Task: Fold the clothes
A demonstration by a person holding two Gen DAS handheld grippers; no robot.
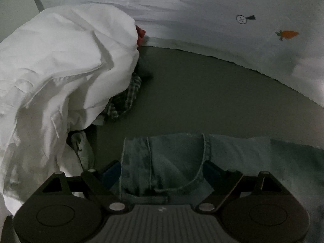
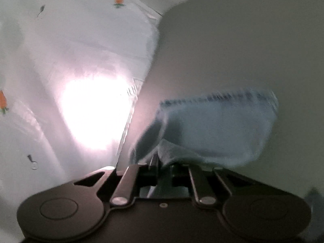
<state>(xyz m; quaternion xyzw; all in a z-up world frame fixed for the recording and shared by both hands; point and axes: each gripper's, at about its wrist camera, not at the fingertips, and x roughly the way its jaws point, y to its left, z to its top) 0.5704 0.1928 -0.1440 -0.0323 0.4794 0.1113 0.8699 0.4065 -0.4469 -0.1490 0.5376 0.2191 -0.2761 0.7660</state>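
A grey-green flat surface (image 1: 202, 93) fills the middle of the left wrist view. A pale white sheet printed with small orange carrots (image 1: 222, 20) runs along its far edge from twelve to three o'clock. A large crumpled white cloth (image 1: 56, 70) is heaped at nine o'clock, covering part of a green checked garment (image 1: 125, 99), with a scrap of red fabric (image 1: 140, 33) showing at its far side. Light blue denim jeans (image 1: 182, 162) lie at six o'clock, seams and hem facing the camera. The left gripper (image 1: 162, 172) stands wide open, its dark blue pads on either side of the denim, not pressing it.

In the blurred right wrist view, the right gripper (image 2: 162, 164) is closed tight on a fold of the same denim (image 2: 218, 129), which bulges from it toward two o'clock. The carrot sheet (image 2: 70, 50) fills nine to twelve o'clock, with a bright glare at its centre.
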